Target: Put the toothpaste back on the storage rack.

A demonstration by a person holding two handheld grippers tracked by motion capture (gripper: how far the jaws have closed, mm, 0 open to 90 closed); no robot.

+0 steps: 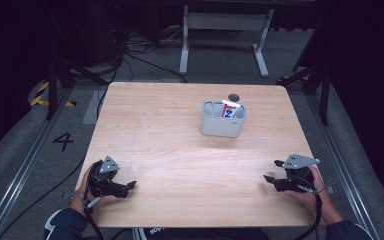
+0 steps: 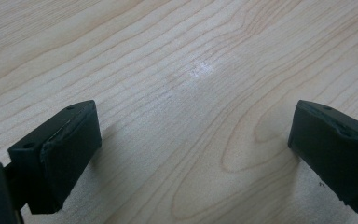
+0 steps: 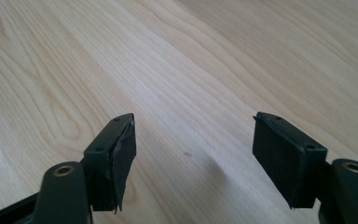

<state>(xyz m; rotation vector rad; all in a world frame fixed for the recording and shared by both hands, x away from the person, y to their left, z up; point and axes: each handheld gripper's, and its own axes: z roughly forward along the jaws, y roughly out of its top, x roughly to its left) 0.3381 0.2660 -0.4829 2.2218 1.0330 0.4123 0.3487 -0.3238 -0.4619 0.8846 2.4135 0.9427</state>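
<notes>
high view: both our grippers, left (image 1: 130,186) and right (image 1: 271,171), gape empty at the table's (image 1: 180,150) near corners, far from the light, stiff caddy (image 1: 223,122) toward the far edge; we'd pinch its rim.

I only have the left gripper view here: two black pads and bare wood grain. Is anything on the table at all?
Observer: Yes. In the high view a pale grey holder with compartments stands on the far half of the table, right of centre.
Operator: Is it empty?
Observer: No, a white tube with red and blue print stands in its right compartment.
Operator: Where is the other tool?
Observer: The right tool is low over the table's near right corner, apart from the holder.
Operator: Is it holding something?
Observer: No. The right gripper view shows its jaws apart with only wood between them. The left tool is open too.
</notes>
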